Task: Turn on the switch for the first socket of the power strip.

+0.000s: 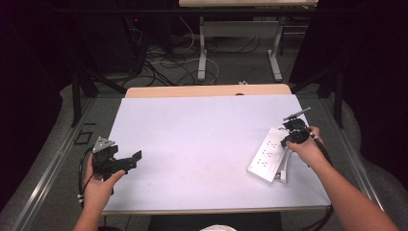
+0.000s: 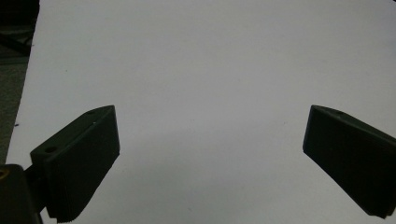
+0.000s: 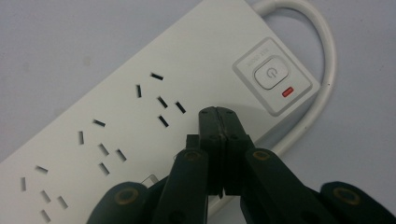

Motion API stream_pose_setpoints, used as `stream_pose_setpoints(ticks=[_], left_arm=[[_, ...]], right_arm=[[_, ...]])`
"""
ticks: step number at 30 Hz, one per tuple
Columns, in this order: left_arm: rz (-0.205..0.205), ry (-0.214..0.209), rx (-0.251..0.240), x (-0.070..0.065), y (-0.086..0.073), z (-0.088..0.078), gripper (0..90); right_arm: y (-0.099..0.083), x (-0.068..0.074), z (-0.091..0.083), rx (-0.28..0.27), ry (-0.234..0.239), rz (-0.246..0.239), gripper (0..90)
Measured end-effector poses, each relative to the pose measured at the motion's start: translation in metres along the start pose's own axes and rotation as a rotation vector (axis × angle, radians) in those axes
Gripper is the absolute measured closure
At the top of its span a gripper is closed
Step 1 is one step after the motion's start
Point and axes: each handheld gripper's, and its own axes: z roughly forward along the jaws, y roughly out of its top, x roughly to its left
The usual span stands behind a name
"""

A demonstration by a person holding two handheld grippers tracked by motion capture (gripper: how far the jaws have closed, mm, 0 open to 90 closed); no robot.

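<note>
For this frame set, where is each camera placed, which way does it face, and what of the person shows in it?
High view: above the person's side, facing forward and down on the white-topped table; both forearms, left gripper, right gripper.
Left gripper view: rides the left gripper, facing bare tabletop; two black jaws wide apart.
Right gripper view: rides the right gripper, jaws shut, facing the white plastic power strip and its round power button.
Shared: the high view and the right gripper view both show the power strip.
</note>
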Motion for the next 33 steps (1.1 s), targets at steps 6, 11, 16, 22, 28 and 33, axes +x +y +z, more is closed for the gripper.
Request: stream_pose_setpoints(ticks=[6, 11, 16, 22, 28, 33], left_arm=[[0.0, -0.001, -0.001, -0.0005, 0.0, 0.0001, 3.7], [0.0, 0.001, -0.002, -0.0003, -0.0001, 0.0, 3.8], [0.001, 0.0, -0.001, -0.0007, -0.0002, 0.0003, 3.8], [0.001, 0.0, -0.001, -0.0006, -0.0004, 0.0004, 3.9], [0.001, -0.001, -0.002, -0.0006, -0.0004, 0.0004, 3.9], [0.002, 0.001, -0.003, -0.0006, -0.0006, 0.0006, 3.9]], right_arm=[[0.0001, 0.0005, 0.0004, -0.001, -0.006, 0.004, 90.0], [0.0002, -0.0005, 0.0003, 0.004, -0.001, 0.01, 90.0], [0.0003, -0.0002, 0.0004, 0.005, -0.003, 0.011, 90.0], [0.0002, -0.0003, 0.0005, 0.003, -0.001, 0.007, 90.0], [0.0, -0.0001, 0.0004, 0.004, -0.002, 0.008, 90.0], [-0.0001, -0.0006, 0.0007, 0.0, 0.001, 0.009, 90.0]])
